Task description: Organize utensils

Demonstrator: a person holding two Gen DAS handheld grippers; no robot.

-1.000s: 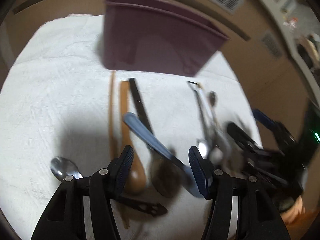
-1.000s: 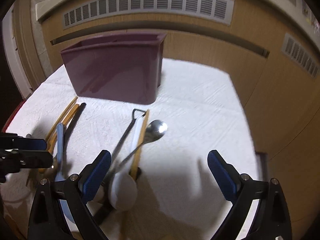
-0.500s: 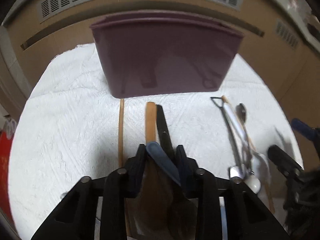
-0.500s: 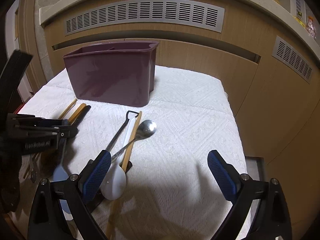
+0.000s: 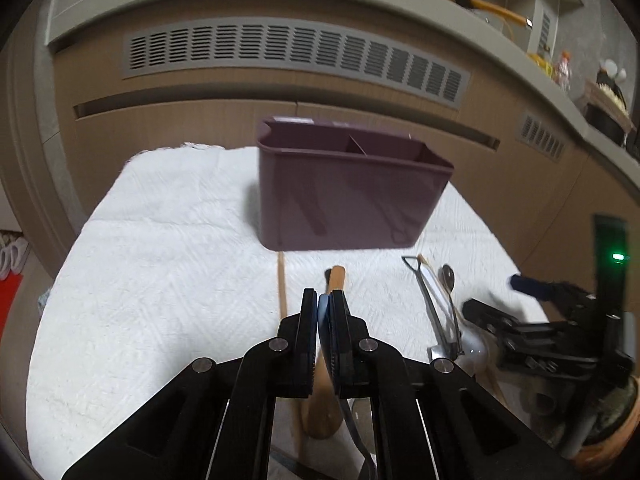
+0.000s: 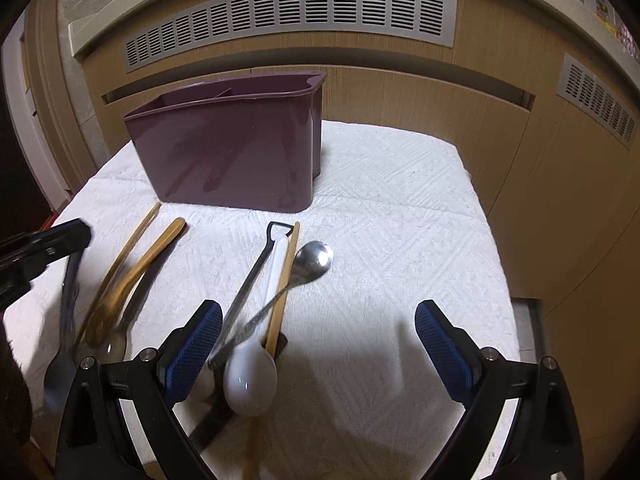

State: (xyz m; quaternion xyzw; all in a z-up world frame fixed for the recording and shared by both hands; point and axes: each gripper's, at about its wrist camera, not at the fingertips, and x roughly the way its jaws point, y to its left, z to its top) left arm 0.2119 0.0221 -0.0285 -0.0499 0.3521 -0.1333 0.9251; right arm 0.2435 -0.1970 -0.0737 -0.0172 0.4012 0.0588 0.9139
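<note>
Left gripper (image 5: 323, 312) just closed, pinching blue spoon (image 6: 64, 320) by its handle, handle up toward purple caddy (image 6: 232, 152), bowl hanging low near the towel (image 6: 400, 208), wooden spoon (image 6: 136, 272) beside, right gripper (image 6: 318, 334) spread wide over white spoon (image 6: 256, 360), jaws just narrowed slightly, nothing pinched.

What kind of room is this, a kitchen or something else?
Probably a home, though not clearly a kitchen. Spoons and chopsticks lie on a white cloth before a purple caddy, set against wood panelling with vent grilles, more like a radiator cover below a cluttered ledge.
</note>
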